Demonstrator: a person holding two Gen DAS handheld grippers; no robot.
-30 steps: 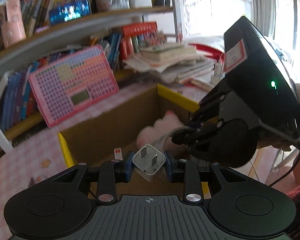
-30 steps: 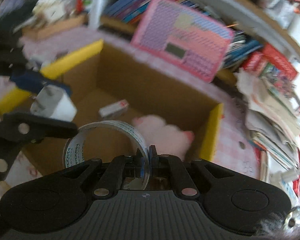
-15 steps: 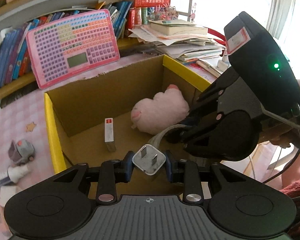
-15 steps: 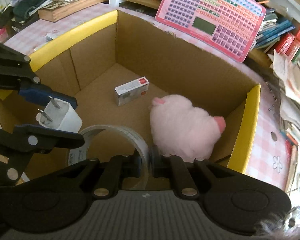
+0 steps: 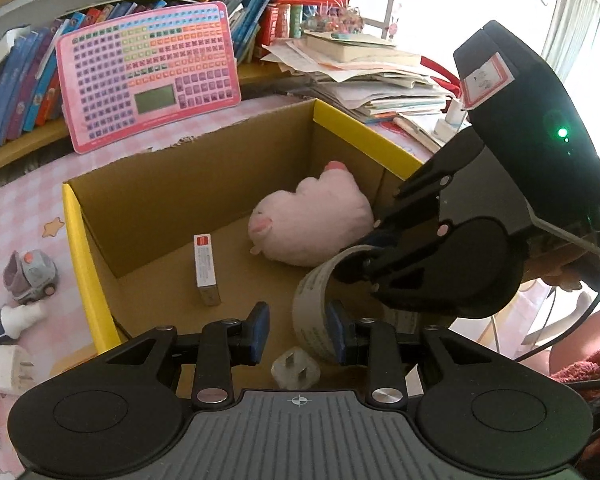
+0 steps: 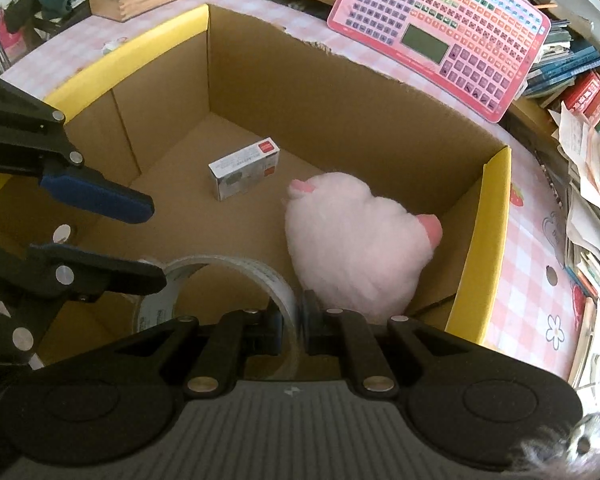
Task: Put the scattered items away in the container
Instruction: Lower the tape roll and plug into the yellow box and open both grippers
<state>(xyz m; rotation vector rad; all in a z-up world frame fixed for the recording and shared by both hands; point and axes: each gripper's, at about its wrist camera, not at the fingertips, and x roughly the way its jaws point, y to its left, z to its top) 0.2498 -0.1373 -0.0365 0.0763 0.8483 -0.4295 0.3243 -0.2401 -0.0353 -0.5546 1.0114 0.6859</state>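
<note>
We are pinching the light, stiff tape roll [image 6: 236,280] by its thin wall in the clamped right gripper [image 6: 294,320] over the cardboard box [image 6: 496,216] — our left gripper [image 5: 298,330], jaws just parted, is letting the small hard plug adapter [image 5: 296,369] drop free.

Left wrist view: you look from behind the left gripper [image 5: 298,330], forward and down along its fingers, close above the near wall of the cardboard box [image 5: 188,184].
Left view heading: it faces the bookshelf [image 5: 20,80] and the pink keyboard toy [image 5: 148,72]; the right gripper [image 5: 364,256] enters from the right.
Right wrist view: you look steeply down from behind the right gripper [image 6: 296,318], close above the cardboard box [image 6: 340,92].
Right view heading: the left gripper [image 6: 140,240] enters from the left.
Shared area: both views cover the box floor, the small carton [image 5: 205,264] [image 6: 244,168], the pink plush [image 5: 312,224] [image 6: 352,240], the tape roll [image 5: 312,312] [image 6: 236,268] and the keyboard toy [image 6: 440,28].
</note>
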